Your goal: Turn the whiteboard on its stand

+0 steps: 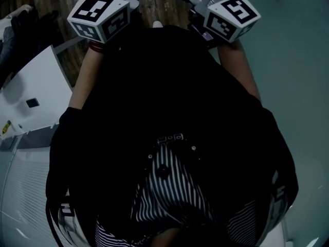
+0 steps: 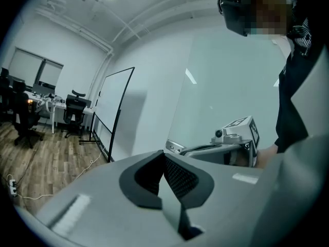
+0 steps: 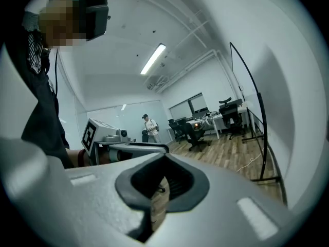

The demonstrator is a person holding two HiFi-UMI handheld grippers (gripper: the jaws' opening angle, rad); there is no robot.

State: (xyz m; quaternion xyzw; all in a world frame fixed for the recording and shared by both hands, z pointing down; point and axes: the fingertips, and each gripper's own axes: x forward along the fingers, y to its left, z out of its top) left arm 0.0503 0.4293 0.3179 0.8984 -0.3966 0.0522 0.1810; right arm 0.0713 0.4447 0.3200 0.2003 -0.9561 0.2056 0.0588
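The whiteboard point(image 2: 111, 105) is a tall white panel in a black frame on a stand. It stands beside the wall, well ahead of my left gripper point(image 2: 164, 156). In the right gripper view only its black frame point(image 3: 255, 99) and foot show, nearly edge-on at the right. The jaws of my left gripper meet with nothing between them. My right gripper point(image 3: 164, 156) is shut and empty too. Both are held side by side at chest height, far from the board. In the head view only their marker cubes point(image 1: 100, 15) point(image 1: 232, 15) show, above my dark torso.
Office chairs point(image 2: 75, 107) and desks stand at the far left on the wooden floor. A cable point(image 2: 31, 189) lies on it. A person point(image 3: 149, 127) stands far off near more chairs point(image 3: 193, 133). A white cabinet point(image 1: 36, 89) is at my left, and a glass partition point(image 2: 226, 86) is beside me.
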